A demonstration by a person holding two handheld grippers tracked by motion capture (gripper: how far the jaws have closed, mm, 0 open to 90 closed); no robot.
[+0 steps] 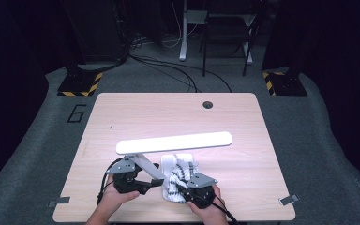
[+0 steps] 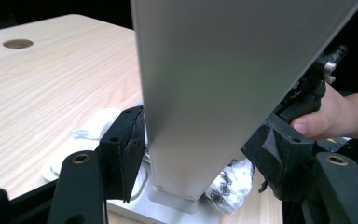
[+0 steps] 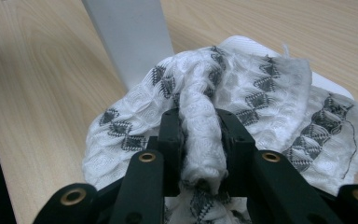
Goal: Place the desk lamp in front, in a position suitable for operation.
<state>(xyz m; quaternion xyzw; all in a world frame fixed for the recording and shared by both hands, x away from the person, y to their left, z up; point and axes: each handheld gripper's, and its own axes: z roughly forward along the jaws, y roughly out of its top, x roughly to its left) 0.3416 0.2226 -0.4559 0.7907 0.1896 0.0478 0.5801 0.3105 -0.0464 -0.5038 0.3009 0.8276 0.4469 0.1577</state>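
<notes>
Near the front edge of the pale wood-grain table (image 1: 122,112) stands a white desk lamp (image 1: 173,142): a long, flat, round-ended bar head, a slanted flat arm of smooth matte metal, and a flat rounded-corner base. Draped over that base, just beside the arm's foot, lies a white cloth (image 1: 180,180), soft and waffle-textured, with rows of dark grey diamond motifs and a frayed edge; it is bunched into folds rather than spread flat.

Seen from the right gripper view, the right gripper (image 3: 200,140) is clamped on a rolled ridge of the cloth (image 3: 261,93), its black jaws pressing the fabric from both sides.

Seen from the left gripper view, the left gripper (image 2: 198,149) straddles the lamp's arm (image 2: 214,70) low down near the base; its jaws stand apart, the right foam pad clear of the metal, the left one right at its edge.
</notes>
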